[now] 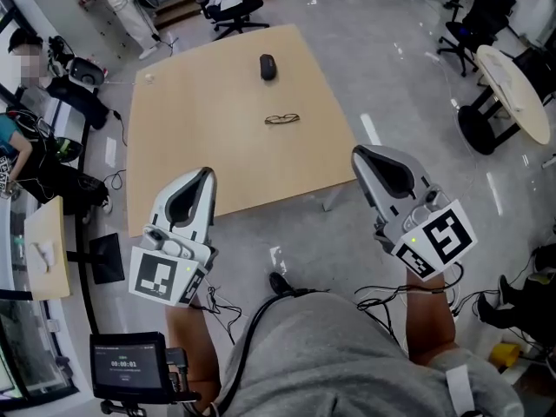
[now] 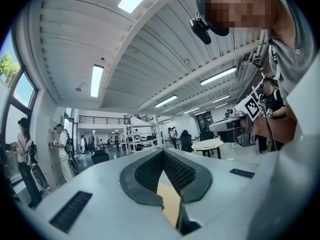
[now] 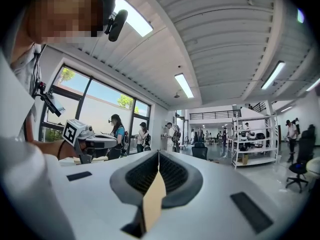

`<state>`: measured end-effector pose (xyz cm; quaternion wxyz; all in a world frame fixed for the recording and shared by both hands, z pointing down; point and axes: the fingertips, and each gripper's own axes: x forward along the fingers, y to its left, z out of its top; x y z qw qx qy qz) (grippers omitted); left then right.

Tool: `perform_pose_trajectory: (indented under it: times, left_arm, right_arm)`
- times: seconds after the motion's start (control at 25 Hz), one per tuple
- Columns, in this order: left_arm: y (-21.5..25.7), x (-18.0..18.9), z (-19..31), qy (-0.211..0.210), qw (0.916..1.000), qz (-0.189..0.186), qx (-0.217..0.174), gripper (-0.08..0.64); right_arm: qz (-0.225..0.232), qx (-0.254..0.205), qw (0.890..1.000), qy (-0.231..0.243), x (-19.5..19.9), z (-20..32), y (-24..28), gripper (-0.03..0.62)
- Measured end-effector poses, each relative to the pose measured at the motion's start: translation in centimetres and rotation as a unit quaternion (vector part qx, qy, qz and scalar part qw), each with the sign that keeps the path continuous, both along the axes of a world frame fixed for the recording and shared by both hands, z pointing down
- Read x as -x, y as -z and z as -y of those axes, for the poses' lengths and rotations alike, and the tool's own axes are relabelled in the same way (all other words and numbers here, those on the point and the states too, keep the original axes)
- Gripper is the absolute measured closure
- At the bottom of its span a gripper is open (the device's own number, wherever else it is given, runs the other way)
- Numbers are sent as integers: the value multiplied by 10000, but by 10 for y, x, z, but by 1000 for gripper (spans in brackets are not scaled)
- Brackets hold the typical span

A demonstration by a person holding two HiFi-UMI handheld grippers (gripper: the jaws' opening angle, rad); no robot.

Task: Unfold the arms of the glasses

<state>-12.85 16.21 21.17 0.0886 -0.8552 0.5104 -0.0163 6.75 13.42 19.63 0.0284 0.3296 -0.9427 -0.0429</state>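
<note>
A pair of dark-framed glasses [image 1: 282, 119] lies on the light wooden table [image 1: 200, 129], right of its middle; how its arms lie is too small to tell. Both grippers are held over the floor in front of the table's near edge, well short of the glasses. My left gripper [image 1: 207, 173] has its jaws closed together with nothing between them, as the left gripper view [image 2: 162, 152] also shows. My right gripper [image 1: 358, 153] is likewise shut and empty [image 3: 158, 153]. Neither gripper view shows the glasses.
A black oval object [image 1: 268, 67] sits on the table beyond the glasses. Office chairs [image 1: 231, 5] stand behind the table, and a round white table [image 1: 514, 89] is at the right. People and bags crowd the left side. Cables [image 1: 391, 298] lie on the floor by my feet.
</note>
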Motion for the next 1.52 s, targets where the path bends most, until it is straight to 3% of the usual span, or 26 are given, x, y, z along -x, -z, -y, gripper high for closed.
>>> perform_pose_trajectory:
  times: [0.24,0.68,1.16,1.36,1.52]
  left_arm:
    - [-13,49,55,-247,9997,-89,-26,555]
    - [-22,46,77,-266,9994,-157,147,555]
    - [-69,14,252,11,9984,-24,558,555]
    - [-78,5,303,228,9982,-112,537,555]
    - [-97,10,326,285,9967,-143,747,555]
  right_arm:
    - [-78,63,9998,-160,62,49,-13,584]
    - [-256,304,9991,-111,67,78,-27,584]
    - [-317,873,9952,323,57,266,-88,584]
    - [-381,943,9925,677,61,320,-103,584]
    - [-428,1150,9891,812,72,346,-122,584]
